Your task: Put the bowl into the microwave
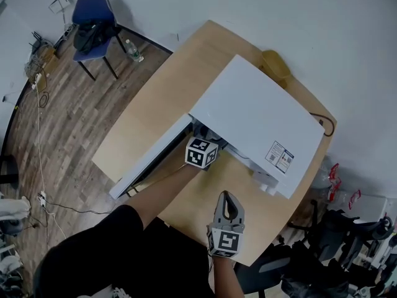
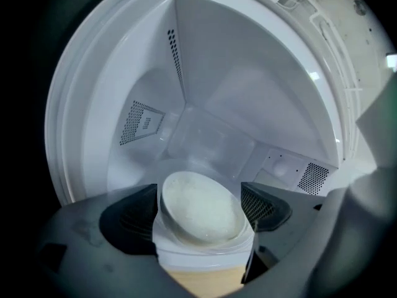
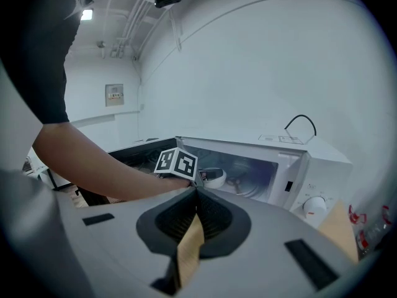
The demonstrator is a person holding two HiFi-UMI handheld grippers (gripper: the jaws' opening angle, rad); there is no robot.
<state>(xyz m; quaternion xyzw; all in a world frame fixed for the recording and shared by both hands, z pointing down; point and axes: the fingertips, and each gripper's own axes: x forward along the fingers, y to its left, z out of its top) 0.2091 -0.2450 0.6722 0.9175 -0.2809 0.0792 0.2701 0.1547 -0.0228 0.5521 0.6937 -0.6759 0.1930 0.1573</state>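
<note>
Plain white bowl (image 2: 201,208), round and tilted, clamped between left gripper's (image 2: 200,194) jaws inside open white microwave (image 1: 254,113), right gripper (image 3: 197,194) closed and empty over wooden table (image 1: 155,104)

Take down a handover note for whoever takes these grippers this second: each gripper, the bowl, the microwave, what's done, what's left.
Left gripper: shut on the bowl, inside the open microwave.
Right gripper: shut, empty, over the table in front.
Bowl: just past the cavity's front edge; unclear whether it is set down.
Done: door open, bowl carried in.
Left: set it down, release, withdraw.
</note>
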